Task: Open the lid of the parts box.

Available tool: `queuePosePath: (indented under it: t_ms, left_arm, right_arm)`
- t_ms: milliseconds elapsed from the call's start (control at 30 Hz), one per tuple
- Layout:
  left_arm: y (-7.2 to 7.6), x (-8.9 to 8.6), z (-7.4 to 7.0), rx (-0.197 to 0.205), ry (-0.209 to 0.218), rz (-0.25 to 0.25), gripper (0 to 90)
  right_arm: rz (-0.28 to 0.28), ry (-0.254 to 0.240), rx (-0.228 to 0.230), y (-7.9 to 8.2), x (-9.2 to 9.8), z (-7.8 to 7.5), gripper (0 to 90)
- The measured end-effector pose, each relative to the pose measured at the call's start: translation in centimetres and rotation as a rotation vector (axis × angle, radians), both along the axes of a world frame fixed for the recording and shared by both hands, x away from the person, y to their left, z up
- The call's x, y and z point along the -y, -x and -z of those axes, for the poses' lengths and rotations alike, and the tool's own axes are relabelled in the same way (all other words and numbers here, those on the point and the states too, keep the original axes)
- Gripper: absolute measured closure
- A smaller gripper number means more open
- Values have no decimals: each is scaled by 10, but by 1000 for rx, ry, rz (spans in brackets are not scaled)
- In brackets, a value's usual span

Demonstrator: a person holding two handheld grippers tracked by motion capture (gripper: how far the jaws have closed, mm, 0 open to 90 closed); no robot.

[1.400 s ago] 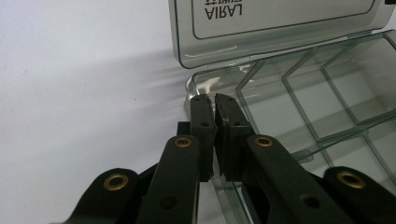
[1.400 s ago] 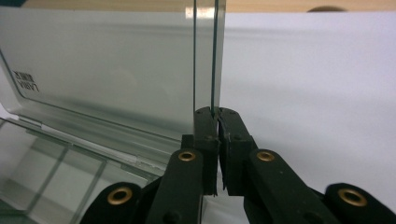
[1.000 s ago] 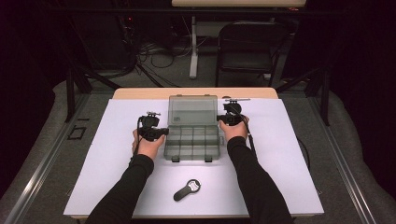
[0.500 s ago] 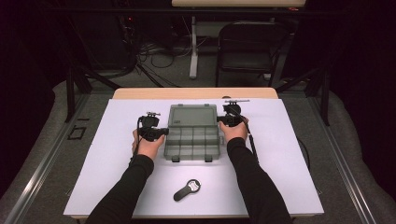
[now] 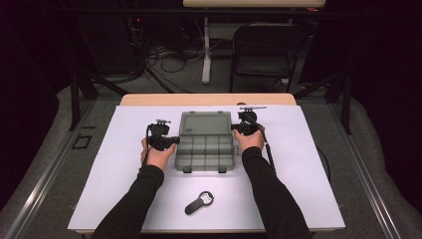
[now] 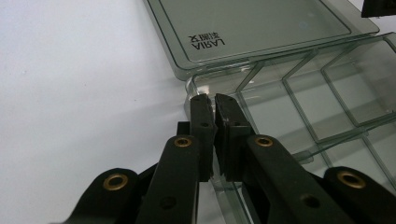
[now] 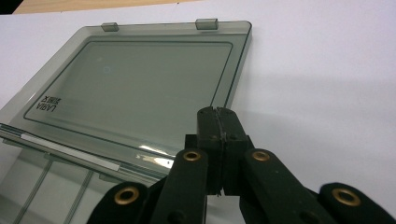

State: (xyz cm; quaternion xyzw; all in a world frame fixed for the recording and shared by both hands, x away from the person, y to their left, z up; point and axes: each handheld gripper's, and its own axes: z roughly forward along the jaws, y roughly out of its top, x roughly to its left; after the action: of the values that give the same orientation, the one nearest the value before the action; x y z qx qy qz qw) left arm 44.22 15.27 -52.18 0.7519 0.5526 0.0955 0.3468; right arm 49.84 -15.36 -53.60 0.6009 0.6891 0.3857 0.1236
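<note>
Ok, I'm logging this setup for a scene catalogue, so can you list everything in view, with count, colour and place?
Clear smoke-grey plastic compartment box: one, lid laid open flat behind its tray, table centre.
Black flat bottle opener with round head: one, near table edge, in front of the box.
White rectangular sheet: one, covers the tabletop.
Light wooden table: one, its far edge shows past the sheet.
Black chair: one, on the floor beyond the table.
Black cables: a tangle, floor behind the table.
Left claw: black, shut on the box's left wall.
Right claw: black, shut, at the box's right side by the lid.
Forearms: two, black sleeves, from the bottom.
</note>
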Motion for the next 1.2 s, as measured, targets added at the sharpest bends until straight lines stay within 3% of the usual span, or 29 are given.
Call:
queuePosePath:
  t_ms: [567, 900, 1067, 1200]
  left_arm:
    - [-1, -1, 0, -4, 18, 7, 835]
    - [3, -4, -8, 31, 32, 12, 746]
    - [7, -9, -16, 65, 37, 14, 682]
    - [9, -11, -20, 96, 42, 9, 653]
  right_arm:
    - [-3, 16, 13, 1, -1, -1, 895]
    - [-12, 47, 64, 6, 2, -13, 831]
    - [-58, 103, 119, 15, 5, -25, 757]
    - [-72, 105, 142, 20, 6, -33, 729]
